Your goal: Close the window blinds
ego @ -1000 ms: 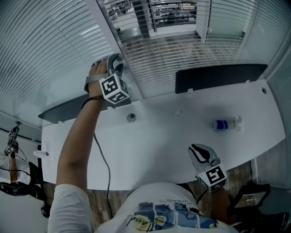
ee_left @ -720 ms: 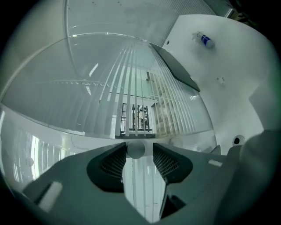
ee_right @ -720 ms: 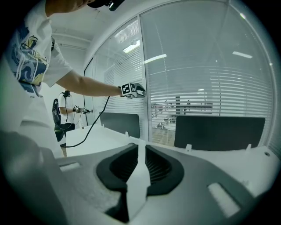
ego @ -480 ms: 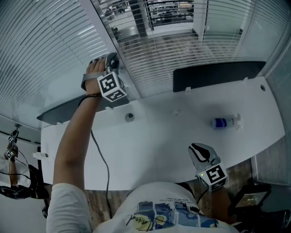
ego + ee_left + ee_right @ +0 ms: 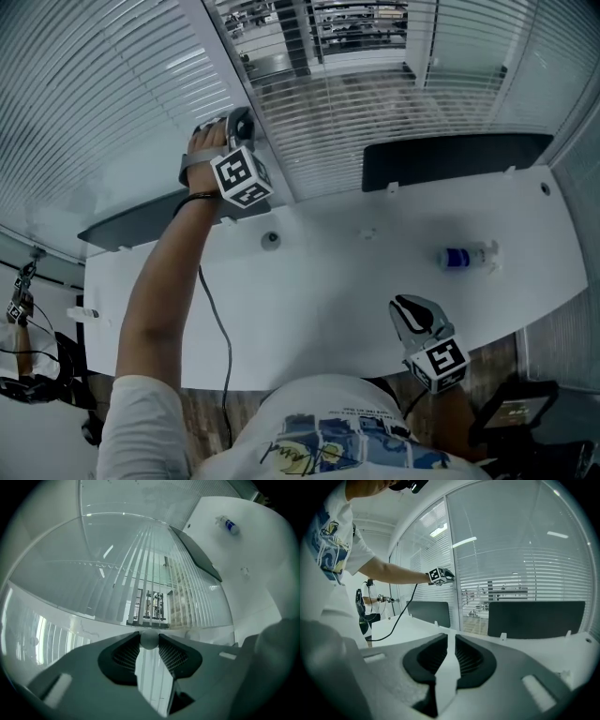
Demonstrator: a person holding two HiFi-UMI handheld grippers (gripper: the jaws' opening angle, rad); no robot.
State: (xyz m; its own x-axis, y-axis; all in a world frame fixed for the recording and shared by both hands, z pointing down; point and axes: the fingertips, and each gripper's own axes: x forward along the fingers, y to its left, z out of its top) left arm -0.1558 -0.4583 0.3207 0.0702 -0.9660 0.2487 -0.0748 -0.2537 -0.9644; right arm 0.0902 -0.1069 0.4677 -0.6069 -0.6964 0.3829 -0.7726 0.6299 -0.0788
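Observation:
The window blinds (image 5: pixel 356 103) hang behind the white desk (image 5: pixel 356 291); their slats stand partly open, so the room beyond shows through. My left gripper (image 5: pixel 236 122) is raised to the frame between two blind panels. In the left gripper view its jaws have just been closing, and a small pale round knob (image 5: pixel 149 638) of the blind's control sits pinched between the fingertips (image 5: pixel 161 646). The slats (image 5: pixel 154 569) fan out above it. My right gripper (image 5: pixel 410 309) rests low near the desk's front edge, jaws nearly together with nothing in them (image 5: pixel 451 641).
A small bottle with a blue label (image 5: pixel 466 255) lies on the desk at the right. Two dark partition panels (image 5: pixel 455 155) (image 5: pixel 131 223) stand along the back edge. A black cable (image 5: pixel 214 328) trails over the desk's left part. A round grommet (image 5: pixel 271 240) sits near the left arm.
The left gripper stays at the blind frame with only a slight shift. The right gripper has not moved.

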